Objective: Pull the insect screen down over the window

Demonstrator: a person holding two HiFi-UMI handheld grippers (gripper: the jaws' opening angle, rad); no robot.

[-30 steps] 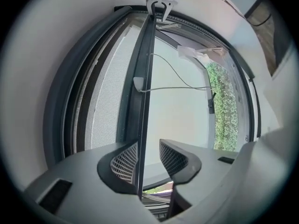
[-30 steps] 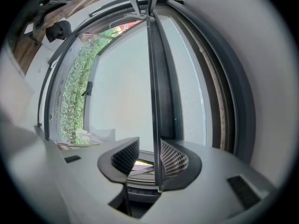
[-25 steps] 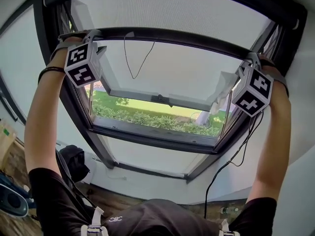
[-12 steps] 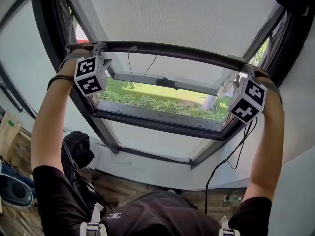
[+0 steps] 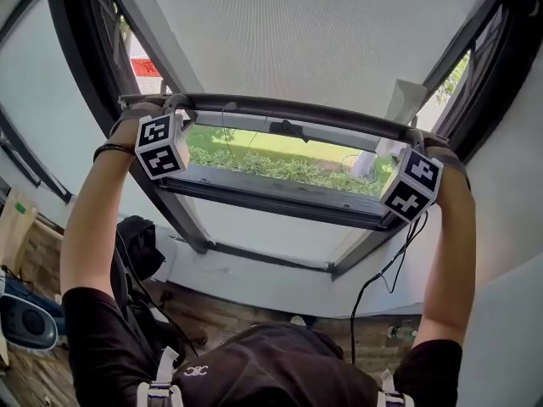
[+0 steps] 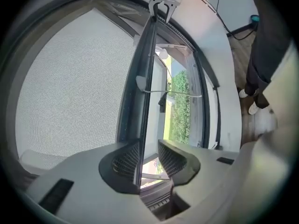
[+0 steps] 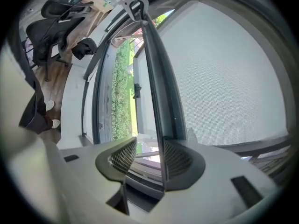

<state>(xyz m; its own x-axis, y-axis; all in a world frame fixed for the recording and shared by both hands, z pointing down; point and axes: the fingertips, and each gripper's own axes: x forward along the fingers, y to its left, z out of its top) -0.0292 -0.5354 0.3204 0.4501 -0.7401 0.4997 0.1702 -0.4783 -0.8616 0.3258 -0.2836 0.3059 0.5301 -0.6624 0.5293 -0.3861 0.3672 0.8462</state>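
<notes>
The person wears a black short-sleeved shirt (image 5: pixel 93 329) with a small pale logo (image 5: pixel 197 370) at the neck. Pale grey webbing straps (image 5: pixel 161 387) with buckles sit at both shoulders, and a thin black band (image 5: pixel 114 149) circles the left wrist. The left gripper (image 6: pixel 149 147) and right gripper (image 7: pixel 148 149) have pale grey bodies and black ribbed pads (image 6: pixel 125 157). Each carries a white cube with black square markers: left cube (image 5: pixel 163 146), right cube (image 5: pixel 411 185). A black cable (image 5: pixel 382 282) hangs from the right one. Both sets of jaws are closing, with the screen's dark bar (image 6: pixel 130 115) between them.

The insect screen (image 5: pixel 314 41) covers most of the window (image 5: pixel 263 200), its dark bottom bar (image 5: pixel 254 106) above visible greenery (image 5: pixel 280 166)
</notes>
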